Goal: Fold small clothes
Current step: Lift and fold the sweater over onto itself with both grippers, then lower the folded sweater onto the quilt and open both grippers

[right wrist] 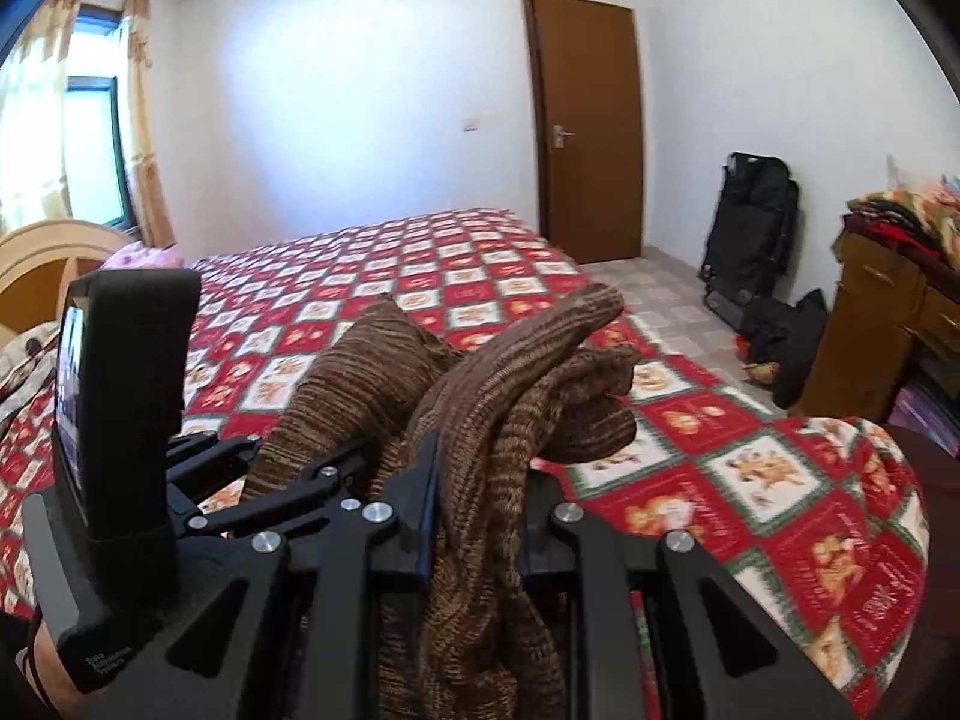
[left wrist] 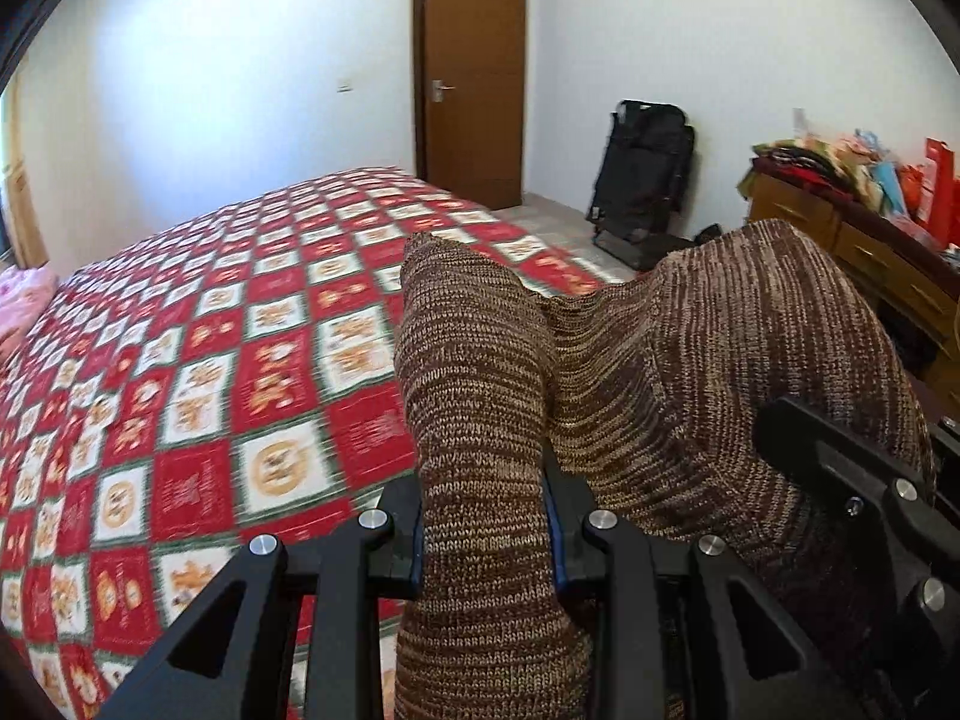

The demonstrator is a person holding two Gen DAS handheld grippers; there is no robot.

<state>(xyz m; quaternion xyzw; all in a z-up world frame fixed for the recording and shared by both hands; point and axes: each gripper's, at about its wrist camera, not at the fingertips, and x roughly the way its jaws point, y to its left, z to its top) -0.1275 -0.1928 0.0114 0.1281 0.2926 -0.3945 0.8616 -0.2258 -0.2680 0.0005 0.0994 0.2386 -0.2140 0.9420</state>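
Observation:
A brown striped knitted garment (left wrist: 690,372) is held up above the bed by both grippers. My left gripper (left wrist: 486,516) is shut on one bunched edge of it, which sticks up between the fingers. My right gripper (right wrist: 480,516) is shut on another bunched edge of the same garment (right wrist: 528,372), whose folds drape forward over the bed. The left gripper's body with its black screen unit (right wrist: 120,396) shows at the left of the right wrist view, close beside my right gripper. The right gripper's black frame (left wrist: 852,480) shows at the right of the left wrist view.
The bed carries a red, white and green checked cover (left wrist: 198,372). A brown door (right wrist: 591,126) is at the back, a black bag (right wrist: 750,228) leans on the wall, a wooden dresser (right wrist: 870,324) piled with clothes stands right. A headboard (right wrist: 36,264) and window are left.

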